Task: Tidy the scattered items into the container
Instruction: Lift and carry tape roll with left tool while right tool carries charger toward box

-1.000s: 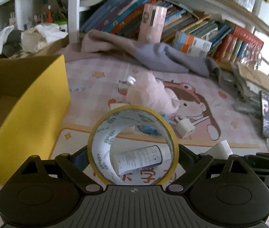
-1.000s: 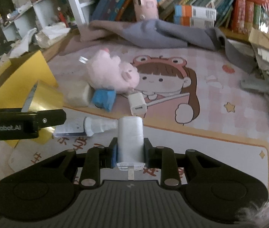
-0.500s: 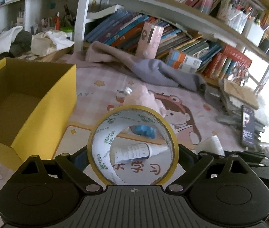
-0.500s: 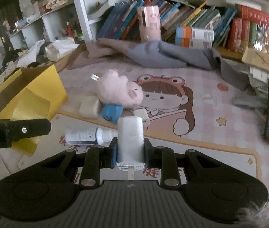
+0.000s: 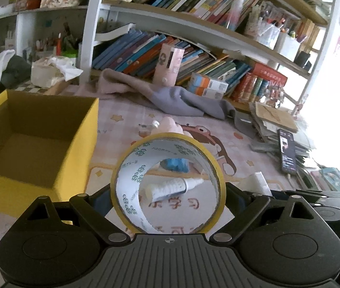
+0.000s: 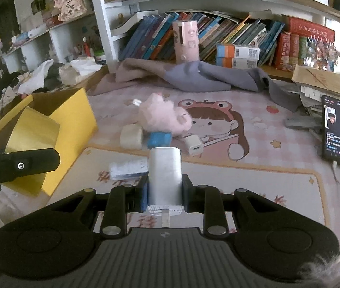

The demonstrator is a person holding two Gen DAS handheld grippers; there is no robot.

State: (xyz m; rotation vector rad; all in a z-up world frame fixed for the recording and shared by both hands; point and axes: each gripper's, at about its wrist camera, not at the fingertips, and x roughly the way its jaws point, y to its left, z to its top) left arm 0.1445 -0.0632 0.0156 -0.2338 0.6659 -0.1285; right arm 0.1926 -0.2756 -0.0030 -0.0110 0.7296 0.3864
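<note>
The left gripper (image 5: pixel 167 189) clamps a yellow-edged tape roll (image 5: pixel 167 184) wide across its sides, the right gripper (image 6: pixel 164 189) pinches a white rectangular charger block (image 6: pixel 164 175); both ride above the mat's front edge, beside the open yellow cardboard box (image 5: pixel 74 153), ready for dropping.

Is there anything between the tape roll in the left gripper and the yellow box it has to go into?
Nothing visible. The left gripper holds the tape roll with the yellow box just to its left, top open. Only bare mat lies between them, and no item shows inside the box.
</note>
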